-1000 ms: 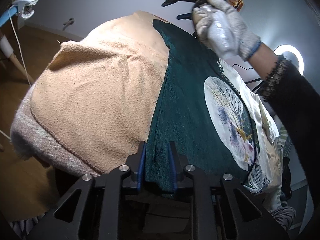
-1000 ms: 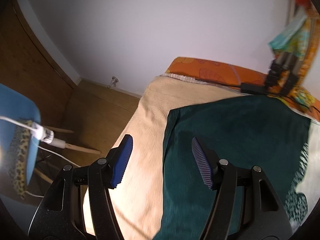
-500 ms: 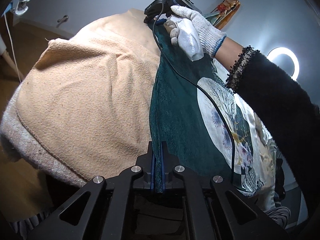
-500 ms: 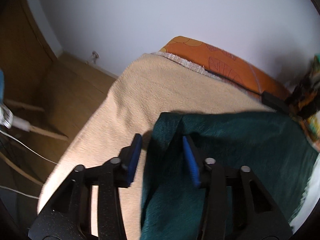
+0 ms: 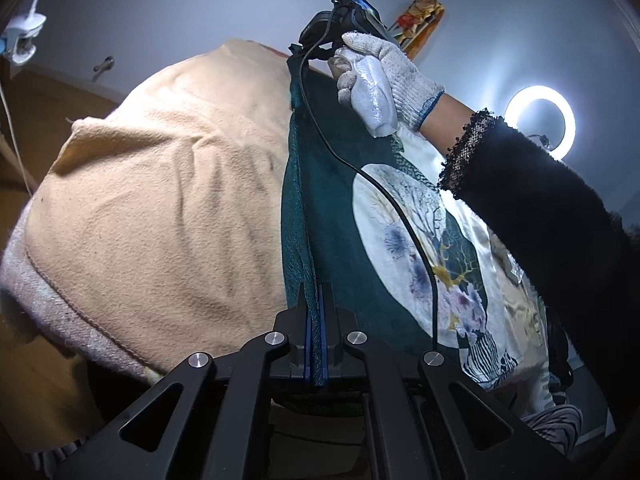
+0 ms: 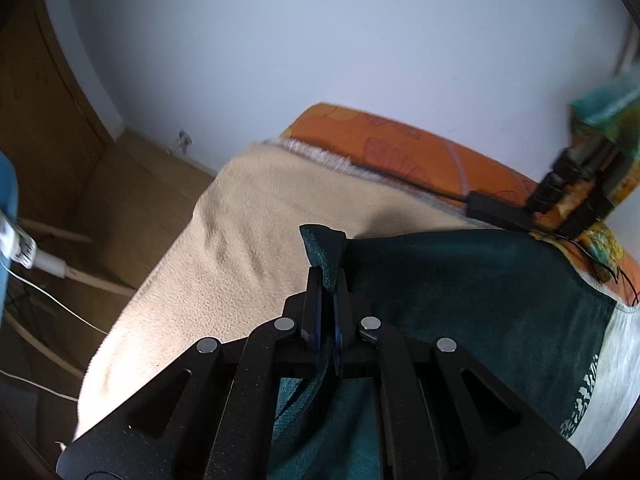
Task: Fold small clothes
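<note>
Teal cloth of the small garment (image 5: 320,216) now sits pinched in the left gripper (image 5: 315,336), whose jaws have closed on its near edge at 6 o'clock. Farther off at 12 o'clock, the right gripper (image 6: 327,312) has just clamped the far corner above the beige blanket (image 5: 160,208). Both ends look secured, so lifting to fold can likely begin.

Garment (image 5: 332,216) on blanket (image 5: 160,208) (right part), cushion (image 6: 400,144) behind, against the wall (image 6: 320,40)
</note>
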Available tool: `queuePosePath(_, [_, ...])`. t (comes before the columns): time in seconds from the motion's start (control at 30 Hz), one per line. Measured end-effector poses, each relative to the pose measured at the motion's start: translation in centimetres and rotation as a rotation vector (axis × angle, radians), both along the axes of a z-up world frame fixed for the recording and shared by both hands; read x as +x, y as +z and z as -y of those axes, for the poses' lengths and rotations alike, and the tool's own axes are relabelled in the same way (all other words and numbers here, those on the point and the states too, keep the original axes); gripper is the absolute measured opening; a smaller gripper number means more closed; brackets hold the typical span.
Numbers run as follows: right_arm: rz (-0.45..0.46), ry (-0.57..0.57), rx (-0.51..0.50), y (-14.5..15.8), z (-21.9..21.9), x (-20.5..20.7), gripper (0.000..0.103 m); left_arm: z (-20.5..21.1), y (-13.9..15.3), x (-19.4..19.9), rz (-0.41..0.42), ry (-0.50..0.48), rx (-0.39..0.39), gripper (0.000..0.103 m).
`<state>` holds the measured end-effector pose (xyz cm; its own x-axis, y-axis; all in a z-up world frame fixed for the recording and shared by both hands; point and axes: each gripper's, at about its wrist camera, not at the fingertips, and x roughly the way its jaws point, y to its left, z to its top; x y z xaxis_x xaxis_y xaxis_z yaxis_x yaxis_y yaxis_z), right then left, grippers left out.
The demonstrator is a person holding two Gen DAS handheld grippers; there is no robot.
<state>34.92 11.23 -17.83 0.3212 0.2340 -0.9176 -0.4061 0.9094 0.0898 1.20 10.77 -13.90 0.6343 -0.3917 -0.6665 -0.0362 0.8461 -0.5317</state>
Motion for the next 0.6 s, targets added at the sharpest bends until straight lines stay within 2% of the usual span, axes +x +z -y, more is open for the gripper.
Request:
queuePosePath(0.3, [0.037, -0.092, 0.098, 3.6, 7.6, -0.6, 0.005, 4.0, 2.1, 0.1, 0.072, -0.107, 0.013, 0.001])
queuePosePath(0.6, [0.036, -0.227, 0.121, 3.8, 16.8, -1.2, 0.005, 9.4, 1.9, 1.3, 0.055, -0.249, 0.023, 0.001])
